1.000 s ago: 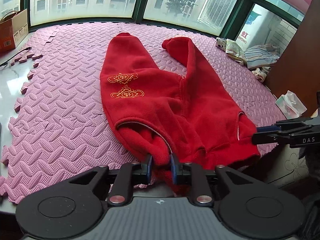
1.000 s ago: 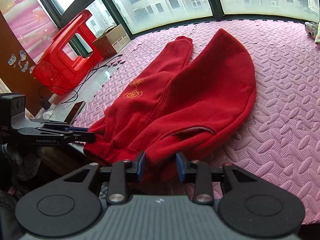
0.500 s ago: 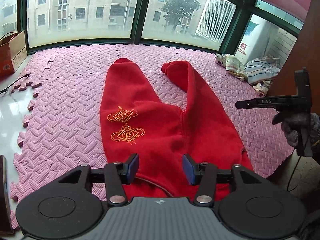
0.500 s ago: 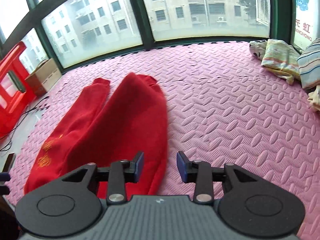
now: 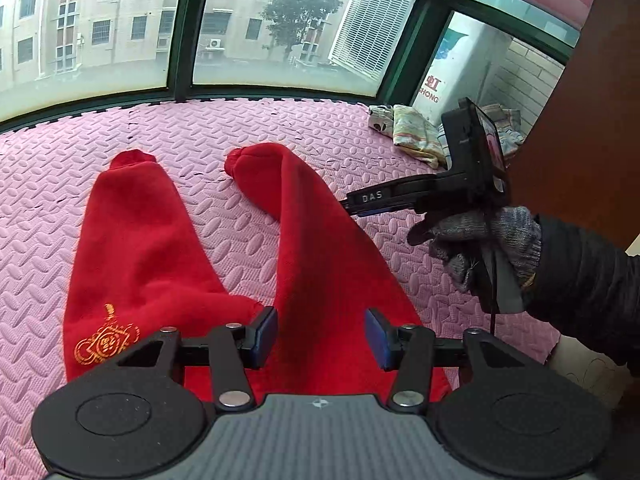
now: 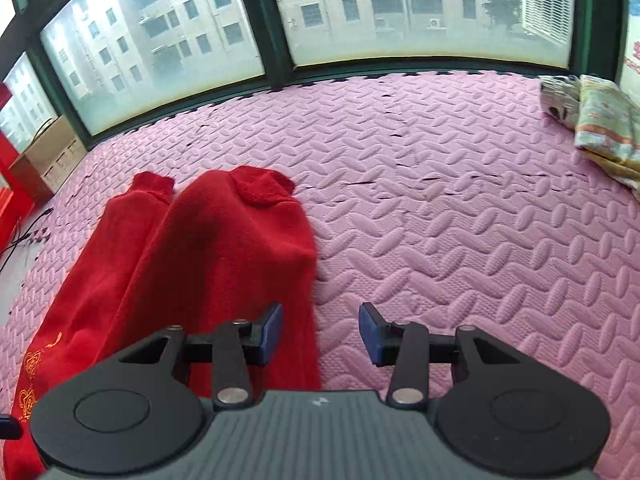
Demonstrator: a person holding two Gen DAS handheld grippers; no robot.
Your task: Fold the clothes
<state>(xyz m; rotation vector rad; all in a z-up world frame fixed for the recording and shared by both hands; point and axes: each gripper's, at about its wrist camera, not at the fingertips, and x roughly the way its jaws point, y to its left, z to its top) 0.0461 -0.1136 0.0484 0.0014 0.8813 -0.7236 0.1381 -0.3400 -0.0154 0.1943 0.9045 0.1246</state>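
Red trousers lie flat on the pink foam mat; left gripper fingers stand apart, empty; right gripper fingers are opening, gripping nothing

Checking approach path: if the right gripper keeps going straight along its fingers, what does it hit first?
Probably the bare pink foam mat, just right of the red trousers. The right gripper, jaws opening and empty, straddles the leg's edge; depth unclear, so its left finger might graze fabric.

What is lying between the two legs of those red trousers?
Nothing but bare pink foam mat. The left wrist view shows the red trousers spread in a V with only mat in the gap.
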